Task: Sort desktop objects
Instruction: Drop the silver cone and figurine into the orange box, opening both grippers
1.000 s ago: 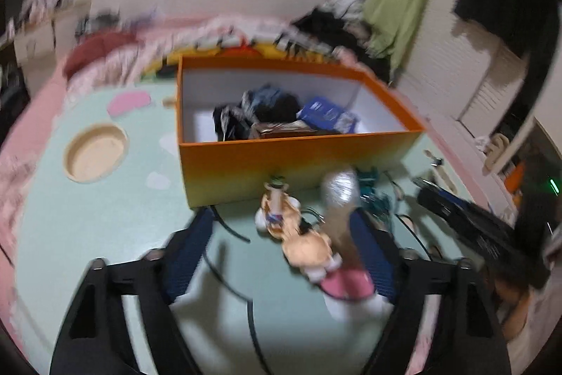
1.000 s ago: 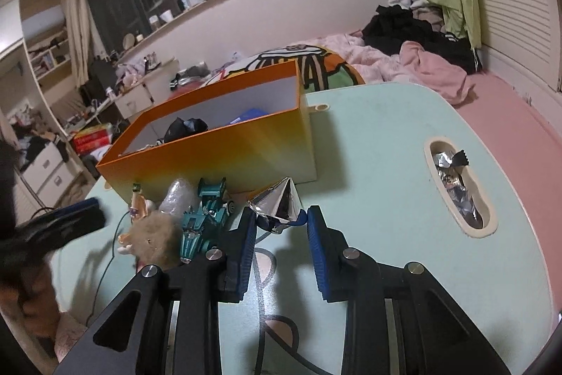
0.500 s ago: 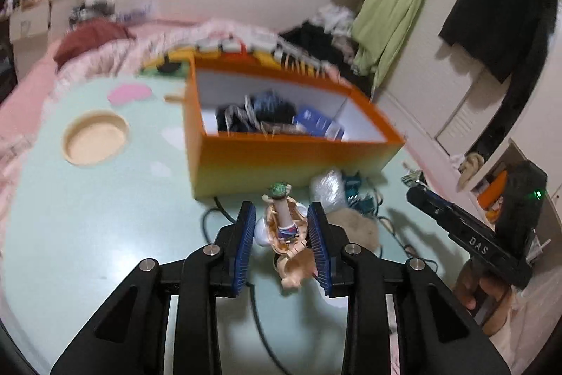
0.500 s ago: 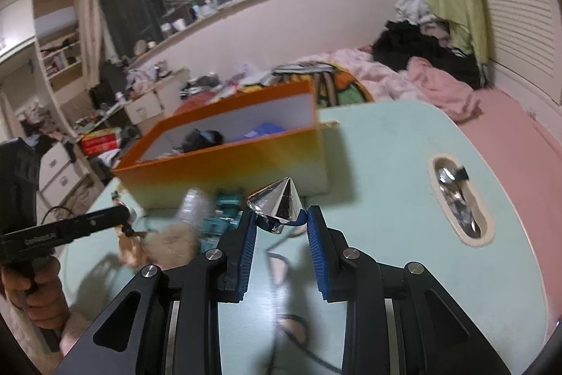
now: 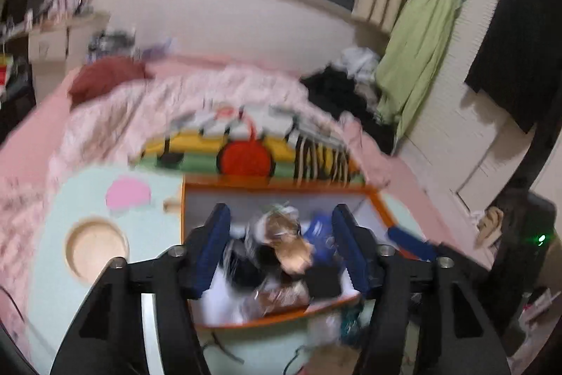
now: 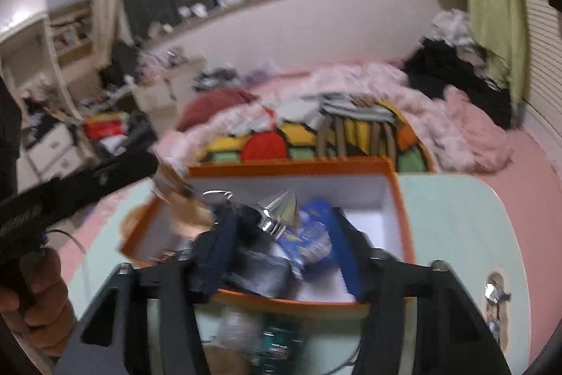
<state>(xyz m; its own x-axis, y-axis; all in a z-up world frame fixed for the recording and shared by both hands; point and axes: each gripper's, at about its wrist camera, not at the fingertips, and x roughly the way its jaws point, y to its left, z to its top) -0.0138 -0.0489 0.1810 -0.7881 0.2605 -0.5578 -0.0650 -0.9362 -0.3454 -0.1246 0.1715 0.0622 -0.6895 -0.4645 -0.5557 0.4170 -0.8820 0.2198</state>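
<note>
The orange box [image 5: 281, 318] on the mint-green table [image 5: 52, 287] now sits under both our grippers — half a second ago each was clamped on a find beside it. The left gripper [image 5: 281, 245] has spread its jaws wide, the little figurine [image 5: 286, 245] blurred between them among the box's contents (falling or landed, we cannot tell); the right gripper [image 6: 281, 234] gapes too, its silver cone [image 6: 281, 211] just released. Two more items look sorted — a teal toy car [image 6: 277, 345] waits outside
</note>
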